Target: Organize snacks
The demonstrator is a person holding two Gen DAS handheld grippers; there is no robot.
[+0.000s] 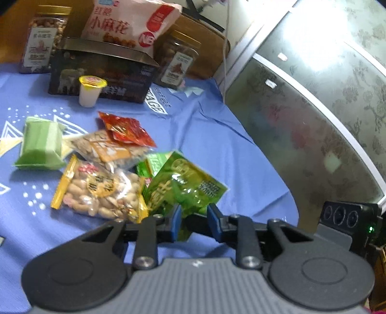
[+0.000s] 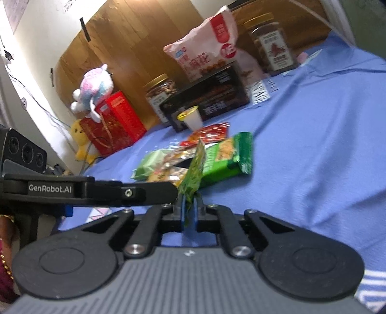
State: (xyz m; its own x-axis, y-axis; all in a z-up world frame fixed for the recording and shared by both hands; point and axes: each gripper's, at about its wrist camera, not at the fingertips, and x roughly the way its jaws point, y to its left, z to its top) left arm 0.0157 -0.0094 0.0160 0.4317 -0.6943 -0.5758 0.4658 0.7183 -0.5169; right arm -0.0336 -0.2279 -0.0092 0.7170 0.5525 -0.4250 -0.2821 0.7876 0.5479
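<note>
A crumpled green snack packet (image 1: pixel 185 183) hangs just above the blue cloth (image 1: pixel 217 135). My left gripper (image 1: pixel 195 217) has both blue pads against its lower edge. In the right wrist view the same packet (image 2: pixel 195 169) stands edge-on, and my right gripper (image 2: pixel 189 212) is shut tight on its bottom corner. There the left gripper's black finger (image 2: pixel 154 192) reaches in from the left to the packet. Behind the packet lie a peanut packet (image 1: pixel 101 193), a seed packet (image 1: pixel 108 147), a red packet (image 1: pixel 127 130) and a green wrapped block (image 1: pixel 41 145).
A jelly cup (image 1: pixel 90 90) stands before a dark box (image 1: pixel 103 74) that holds a pink snack bag (image 1: pixel 125 21), with nut jars (image 1: pixel 43 38) (image 1: pixel 178 62) on either side. A frosted glass door (image 1: pixel 313 108) borders the right. Plush toys (image 2: pixel 94 89) and a red box (image 2: pixel 115 123) sit far left.
</note>
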